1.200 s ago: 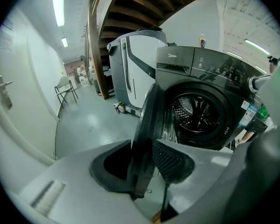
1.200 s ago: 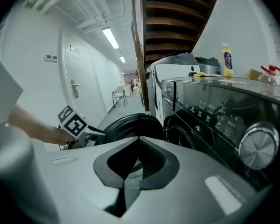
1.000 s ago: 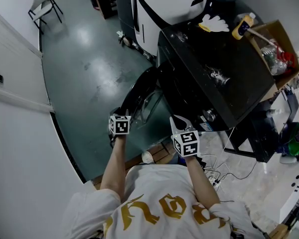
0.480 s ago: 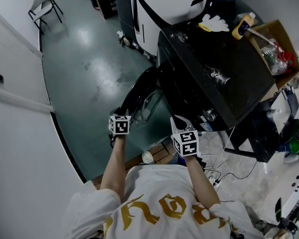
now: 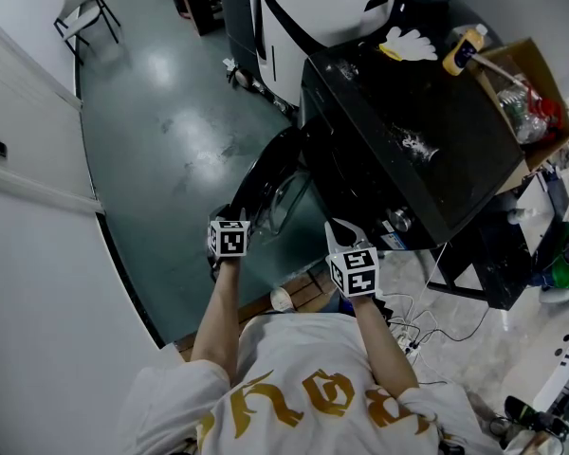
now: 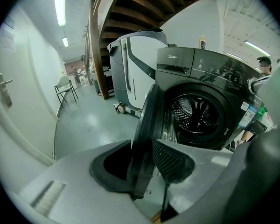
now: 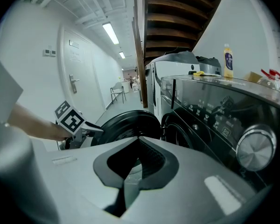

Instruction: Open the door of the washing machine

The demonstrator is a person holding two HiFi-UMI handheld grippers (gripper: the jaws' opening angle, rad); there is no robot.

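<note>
The left gripper [image 6: 143, 164] is clamped on the outer rim of the door [image 6: 148, 113], the dark edge running straight up between its two pads, one on the door's outer face and the other on its inner face. The right gripper [image 7: 138, 158] is closed on nothing, its pads meeting with only floor showing past them, and it hangs just in front of the washing machine [image 6: 210, 78], near the control panel and its dial [image 7: 255, 147]. The door stands swung well out from the front, so the drum [image 6: 198, 113] is in plain sight and the opening looks largely done. The main risk is in the grip: the rim is thin and curved, and the door travels on an arc around its hinge, so a straight pull would probably twist the rim in the pads and let it slip out. If it slipped, the door could swing freely. Forcing it on after the hinge reaches its stop would load the hinge. The idle right gripper could knock the dial if it drifts inward. Loose cables [image 5: 427, 328] on the floor beside the person's feet are a tripping hazard.
</note>
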